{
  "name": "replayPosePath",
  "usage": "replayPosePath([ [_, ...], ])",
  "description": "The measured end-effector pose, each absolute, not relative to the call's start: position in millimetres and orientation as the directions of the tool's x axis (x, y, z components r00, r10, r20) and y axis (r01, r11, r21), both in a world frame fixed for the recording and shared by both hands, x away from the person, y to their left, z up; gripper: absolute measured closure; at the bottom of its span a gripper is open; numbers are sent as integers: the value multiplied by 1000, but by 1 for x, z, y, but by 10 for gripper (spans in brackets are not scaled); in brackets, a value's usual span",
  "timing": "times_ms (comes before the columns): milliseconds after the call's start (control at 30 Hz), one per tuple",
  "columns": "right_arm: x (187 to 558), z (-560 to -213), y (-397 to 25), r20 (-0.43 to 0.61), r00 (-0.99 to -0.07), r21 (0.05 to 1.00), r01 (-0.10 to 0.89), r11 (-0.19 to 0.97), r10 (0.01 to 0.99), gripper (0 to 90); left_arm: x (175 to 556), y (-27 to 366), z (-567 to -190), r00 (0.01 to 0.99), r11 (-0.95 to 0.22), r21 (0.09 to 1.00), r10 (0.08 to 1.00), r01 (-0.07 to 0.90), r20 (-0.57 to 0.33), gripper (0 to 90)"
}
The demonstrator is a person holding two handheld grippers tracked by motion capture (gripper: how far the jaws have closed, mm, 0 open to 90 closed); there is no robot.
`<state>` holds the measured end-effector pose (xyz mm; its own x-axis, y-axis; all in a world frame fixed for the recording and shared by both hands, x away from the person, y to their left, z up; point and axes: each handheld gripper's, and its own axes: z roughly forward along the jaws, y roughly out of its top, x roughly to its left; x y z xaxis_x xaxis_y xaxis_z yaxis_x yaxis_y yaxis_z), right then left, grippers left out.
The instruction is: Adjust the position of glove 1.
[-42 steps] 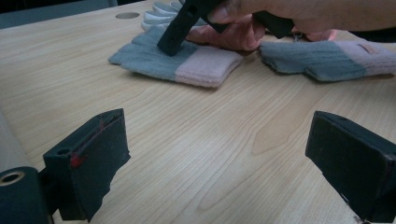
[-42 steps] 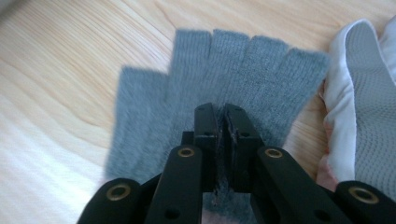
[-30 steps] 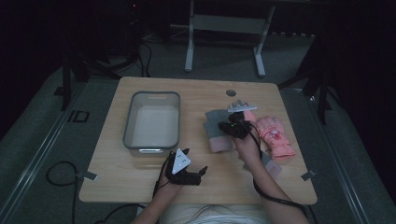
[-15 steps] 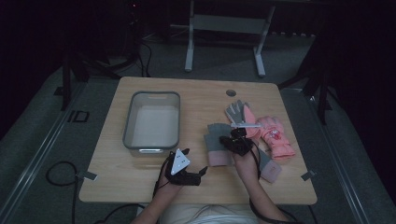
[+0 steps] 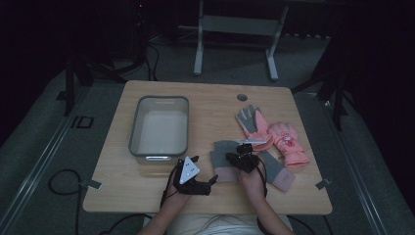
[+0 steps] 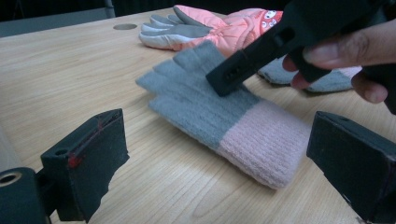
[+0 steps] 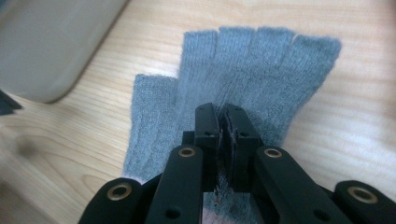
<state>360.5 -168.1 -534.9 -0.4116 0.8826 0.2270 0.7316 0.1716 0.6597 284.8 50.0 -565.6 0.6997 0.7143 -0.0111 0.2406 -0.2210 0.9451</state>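
- High view: the grey-and-pink knit glove (image 5: 224,159) lies flat on the desk (image 5: 210,105), near the front edge and just right of the grey bin (image 5: 159,126); the right hand-held gripper (image 5: 241,159) sits on its grey part; the left hand-held gripper (image 5: 203,182) waits just near-left of it; a second knit glove (image 5: 276,169) and the pink ski gloves (image 5: 288,142) lie to the right, so a careless drag could snag them.
- Left gripper view: the left hand-held gripper (image 6: 215,158) stands wide open and holds nothing, with the pink cuff between its jaws; closing now may catch only the cuff edge and let it slip.
- Right gripper view: the right hand-held gripper (image 7: 223,122) is pinched shut on a small fold of grey knit at the glove (image 7: 243,70); so thin a bite could pull free on lifting, or stretch the knit.
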Motion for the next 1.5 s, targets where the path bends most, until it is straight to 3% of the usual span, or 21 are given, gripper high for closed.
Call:
replayPosePath([
  [300, 364, -549, -172, 250, -378, 642, 754, 140, 891, 789, 285, 50, -566, 701, -217, 946, 713, 241, -15, 44],
  [467, 363, -533, -179, 264, -402, 680, 722, 126, 877, 732, 285, 50, -566, 700, -216, 946, 714, 242, -16, 44],
  [533, 363, -514, -186, 251, -455, 727, 671, 144, 855, 689, 285, 50, -566, 701, -216, 946, 713, 243, -17, 44],
  [700, 366, -488, -211, 164, -591, 768, 579, 273, 790, 665, 285, 50, -566, 703, -222, 945, 711, 241, -12, 45],
  [833, 370, -484, -242, 91, -639, 763, 537, 358, 764, 658, 285, 50, -566, 704, -222, 944, 710, 243, -14, 45],
  [1100, 369, -502, -303, 18, -701, 698, 520, 493, 713, 653, 285, 50, -566, 703, -221, 944, 711, 244, -15, 45],
  [1500, 364, -536, -327, 2, -752, 591, 532, 606, 659, 642, 286, 50, -566, 699, -215, 944, 714, 251, -23, 46],
])
